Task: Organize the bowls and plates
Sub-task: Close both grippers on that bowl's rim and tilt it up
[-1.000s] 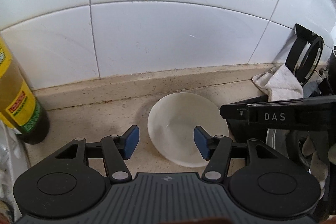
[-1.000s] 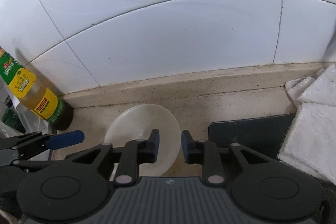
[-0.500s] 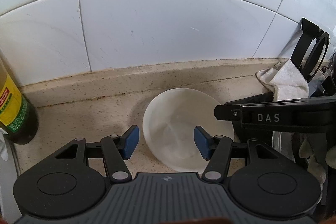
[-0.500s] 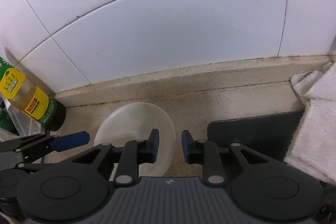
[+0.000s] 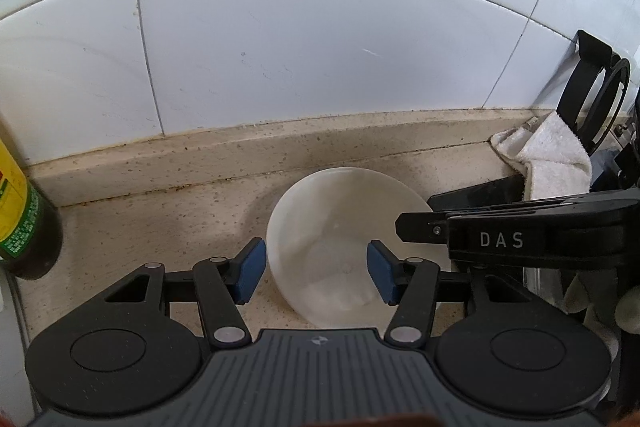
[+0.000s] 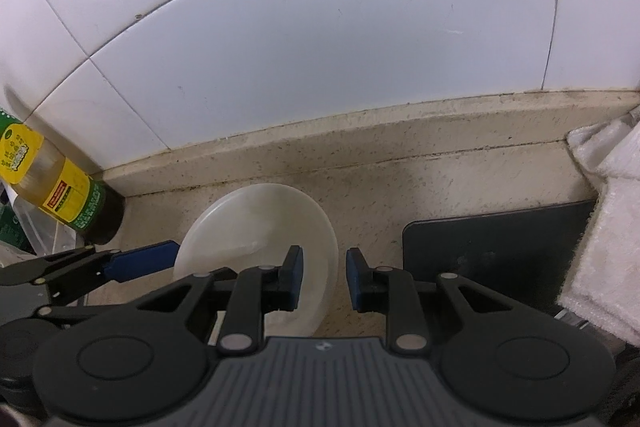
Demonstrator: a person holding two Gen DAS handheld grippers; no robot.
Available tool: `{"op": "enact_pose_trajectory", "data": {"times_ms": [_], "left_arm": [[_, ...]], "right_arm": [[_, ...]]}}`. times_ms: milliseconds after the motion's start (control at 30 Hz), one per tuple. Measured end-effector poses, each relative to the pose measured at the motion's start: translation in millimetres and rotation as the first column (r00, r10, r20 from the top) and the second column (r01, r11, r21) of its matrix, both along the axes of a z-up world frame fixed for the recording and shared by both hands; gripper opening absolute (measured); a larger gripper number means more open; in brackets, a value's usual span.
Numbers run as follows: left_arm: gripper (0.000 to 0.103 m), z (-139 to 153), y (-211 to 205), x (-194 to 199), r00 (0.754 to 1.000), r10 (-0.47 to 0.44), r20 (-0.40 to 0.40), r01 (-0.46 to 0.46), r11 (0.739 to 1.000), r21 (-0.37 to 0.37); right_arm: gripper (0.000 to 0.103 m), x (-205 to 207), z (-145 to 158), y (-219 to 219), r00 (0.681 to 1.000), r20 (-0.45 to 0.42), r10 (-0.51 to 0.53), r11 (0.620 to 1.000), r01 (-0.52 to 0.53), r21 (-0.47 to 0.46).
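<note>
Nearest to you, your left gripper [image 5: 316, 273] hangs with its blue-padded jaws spread wide and nothing between the pads but air; the left pad sits off the bowl's left rim and the right pad sits over its interior. Your right gripper [image 6: 322, 279] has its jaws parted to a narrower gap, straddling the bowl's right rim: the left pad is over the inside, the right pad outside, and whether either pad touches the rim cannot be told.

Just past the fingertips, the shallow translucent white plastic bowl [image 5: 340, 227] sits upright on the speckled beige stone counter [image 5: 168, 227], close to the low stone ledge at the foot of the wall. To its right lies a flat dark grey mat [image 6: 496, 251], with a rumpled white towel [image 6: 608, 239] overlapping the mat's far right edge. Off to the left, a yellow-and-green-labelled bottle of amber liquid [image 6: 60, 195] stands against the ledge, well apart from the bowl.

Behind everything rises the glossy white tiled wall [image 6: 320, 47].
</note>
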State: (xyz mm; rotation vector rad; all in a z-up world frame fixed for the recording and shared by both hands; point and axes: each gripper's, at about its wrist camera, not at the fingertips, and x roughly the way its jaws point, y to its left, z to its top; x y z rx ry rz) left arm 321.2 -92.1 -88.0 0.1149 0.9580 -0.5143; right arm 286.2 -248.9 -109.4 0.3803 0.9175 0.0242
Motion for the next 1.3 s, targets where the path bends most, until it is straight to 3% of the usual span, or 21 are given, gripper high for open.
{"op": "enact_pose_trajectory", "data": {"times_ms": [133, 600, 900, 1300], "left_arm": [[0.055, -3, 0, 2, 1.000, 0.001, -0.008, -0.001, 1.000, 0.005], [0.022, -4, 8, 6, 1.000, 0.019, -0.008, -0.019, 1.000, 0.008], [0.022, -1, 14, 4, 1.000, 0.021, -0.024, -0.021, 1.000, -0.016], [0.022, 25, 20, -9, 0.999, 0.017, 0.028, -0.016, 0.999, -0.032]], "right_arm": [[0.023, 2, -1, 2, 1.000, -0.008, 0.014, 1.000, -0.014, -0.003], [0.010, 0, -4, -6, 1.000, -0.006, -0.009, 1.000, 0.009, 0.015], [0.010, -5, 2, -11, 1.000, 0.005, -0.018, 0.999, 0.017, 0.046], [0.010, -17, 21, -11, 0.999, 0.043, -0.024, 0.997, 0.020, 0.075]]}}
